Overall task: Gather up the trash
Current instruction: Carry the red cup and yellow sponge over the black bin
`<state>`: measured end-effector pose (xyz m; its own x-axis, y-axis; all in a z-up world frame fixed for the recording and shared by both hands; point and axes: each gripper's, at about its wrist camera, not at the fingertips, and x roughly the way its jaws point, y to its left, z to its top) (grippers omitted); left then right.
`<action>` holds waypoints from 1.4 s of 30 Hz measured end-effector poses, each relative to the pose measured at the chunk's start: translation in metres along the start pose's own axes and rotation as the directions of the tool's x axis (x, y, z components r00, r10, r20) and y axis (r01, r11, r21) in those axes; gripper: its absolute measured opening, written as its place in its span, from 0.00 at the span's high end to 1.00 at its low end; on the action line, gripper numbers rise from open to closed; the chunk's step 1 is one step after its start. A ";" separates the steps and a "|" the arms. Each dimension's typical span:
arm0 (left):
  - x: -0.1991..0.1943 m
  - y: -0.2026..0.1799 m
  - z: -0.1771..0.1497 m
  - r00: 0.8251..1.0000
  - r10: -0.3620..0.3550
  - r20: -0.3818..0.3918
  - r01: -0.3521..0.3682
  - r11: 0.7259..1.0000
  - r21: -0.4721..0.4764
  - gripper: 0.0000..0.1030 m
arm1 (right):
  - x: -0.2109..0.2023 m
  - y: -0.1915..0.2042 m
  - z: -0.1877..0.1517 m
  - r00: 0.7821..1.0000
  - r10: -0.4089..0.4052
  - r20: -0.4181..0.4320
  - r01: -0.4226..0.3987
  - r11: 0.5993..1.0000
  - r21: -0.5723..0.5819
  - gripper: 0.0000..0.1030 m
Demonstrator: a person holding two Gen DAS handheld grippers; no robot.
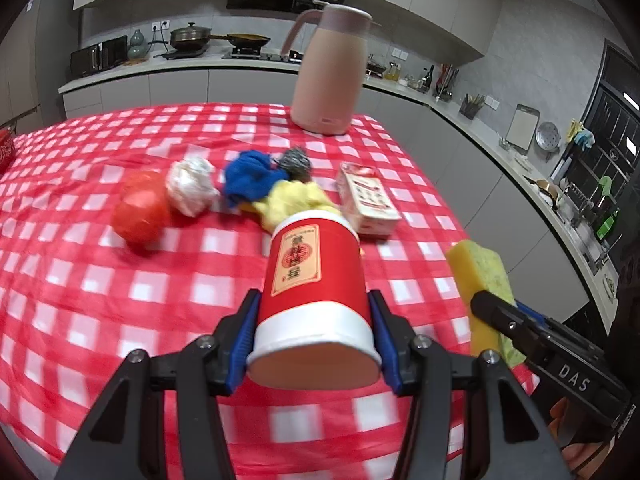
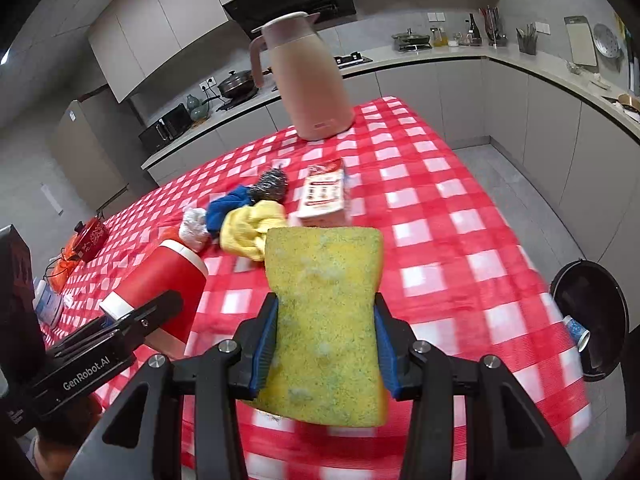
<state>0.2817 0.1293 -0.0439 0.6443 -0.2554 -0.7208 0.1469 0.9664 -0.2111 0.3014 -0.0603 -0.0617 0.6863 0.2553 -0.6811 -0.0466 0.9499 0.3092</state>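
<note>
My left gripper (image 1: 314,316) is shut on a red paper cup (image 1: 314,280) with a white rim, held on its side above the checkered table; the cup also shows in the right wrist view (image 2: 164,284). My right gripper (image 2: 326,336) is shut on a yellow-green sponge (image 2: 326,312), which also shows in the left wrist view (image 1: 482,276). On the table lie a red ball (image 1: 140,210), a crumpled white wad (image 1: 190,186), a blue cloth (image 1: 250,178), a yellow cloth (image 1: 294,200), a steel scourer (image 1: 296,164) and a small carton (image 1: 368,200).
A pink thermos jug (image 1: 330,72) stands at the table's far side. A black trash bin (image 2: 588,320) with a blue-patterned cup at its rim stands on the floor right of the table. Kitchen counters run behind and to the right. A red pot (image 2: 92,238) sits far left.
</note>
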 end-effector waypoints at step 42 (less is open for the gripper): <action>0.130 -0.331 -0.020 0.954 -0.228 -0.197 0.265 0.945 0.192 0.48 | -0.076 -0.374 0.003 0.963 -0.265 -0.057 0.270 0.918 0.292 0.55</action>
<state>0.3016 -0.2247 -0.0811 0.4331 -0.4695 -0.7694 0.4539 0.8511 -0.2638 0.2686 -0.4353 -0.1236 0.6317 0.0046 -0.7752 0.3542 0.8878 0.2940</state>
